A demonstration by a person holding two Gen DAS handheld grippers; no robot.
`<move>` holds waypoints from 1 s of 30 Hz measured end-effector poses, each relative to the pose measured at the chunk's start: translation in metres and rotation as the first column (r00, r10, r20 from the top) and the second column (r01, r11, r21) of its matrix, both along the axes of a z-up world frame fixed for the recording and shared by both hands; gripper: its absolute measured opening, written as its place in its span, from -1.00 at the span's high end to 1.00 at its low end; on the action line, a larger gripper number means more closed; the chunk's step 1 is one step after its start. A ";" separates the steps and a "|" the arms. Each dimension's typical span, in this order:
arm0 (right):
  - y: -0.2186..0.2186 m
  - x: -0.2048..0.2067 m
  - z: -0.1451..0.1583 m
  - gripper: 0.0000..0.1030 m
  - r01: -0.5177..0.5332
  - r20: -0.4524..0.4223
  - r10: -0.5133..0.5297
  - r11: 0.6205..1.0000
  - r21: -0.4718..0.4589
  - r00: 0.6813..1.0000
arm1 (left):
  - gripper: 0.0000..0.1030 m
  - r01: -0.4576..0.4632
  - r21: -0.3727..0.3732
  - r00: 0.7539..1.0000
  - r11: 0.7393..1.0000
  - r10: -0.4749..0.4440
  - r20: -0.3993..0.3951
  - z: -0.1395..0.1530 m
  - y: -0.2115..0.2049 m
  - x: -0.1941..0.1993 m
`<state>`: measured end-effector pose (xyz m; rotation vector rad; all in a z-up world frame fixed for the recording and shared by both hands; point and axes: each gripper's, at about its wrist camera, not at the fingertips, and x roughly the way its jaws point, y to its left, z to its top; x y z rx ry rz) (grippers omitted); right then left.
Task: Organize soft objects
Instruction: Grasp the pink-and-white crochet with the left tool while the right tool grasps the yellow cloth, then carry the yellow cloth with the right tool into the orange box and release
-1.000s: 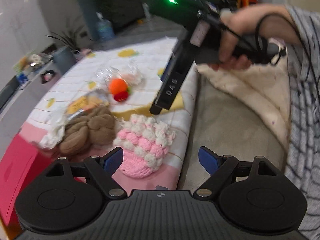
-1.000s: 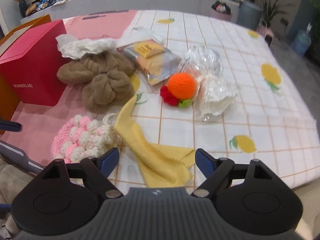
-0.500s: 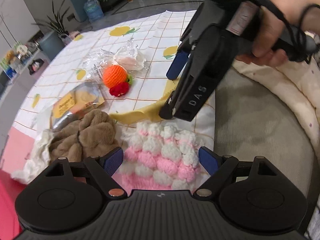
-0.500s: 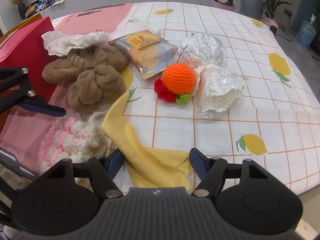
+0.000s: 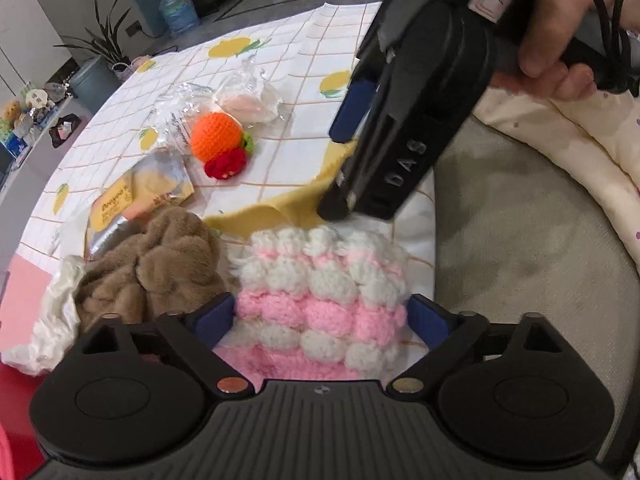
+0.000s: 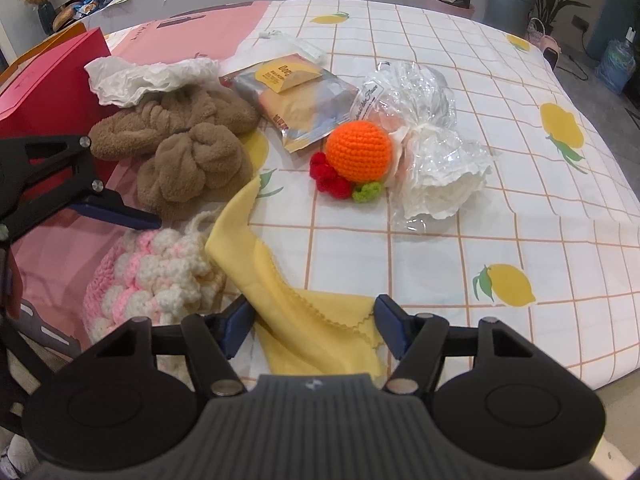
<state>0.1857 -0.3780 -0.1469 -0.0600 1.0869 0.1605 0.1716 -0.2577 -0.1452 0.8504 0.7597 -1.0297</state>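
The yellow cloth is straddled by the closing, not yet clenched jaws of the right gripper; the pink-and-white crochet piece is framed by the released left gripper

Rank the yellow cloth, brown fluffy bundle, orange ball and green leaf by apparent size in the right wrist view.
1. Yellow cloth and brown fluffy bundle: look alike; the cloth lies nearer the camera, so unsure.
2. Orange ball.
3. Green leaf.
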 end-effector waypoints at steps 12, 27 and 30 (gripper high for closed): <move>0.001 -0.004 0.006 0.81 -0.007 -0.003 0.007 1.000 -0.028 1.000 | -0.33 -0.236 -0.017 0.972 0.972 0.235 -0.028 0.012 0.000 -0.010; -0.008 -0.014 0.010 0.89 0.064 -0.032 -0.062 0.997 0.050 0.998 | 0.13 -0.434 -0.027 0.900 0.900 0.433 -0.037 0.039 -0.002 -0.024; -0.006 -0.018 0.019 0.89 0.063 -0.009 -0.062 0.996 0.066 0.998 | 0.13 -0.438 -0.037 0.899 0.898 0.437 -0.021 0.047 -0.001 -0.028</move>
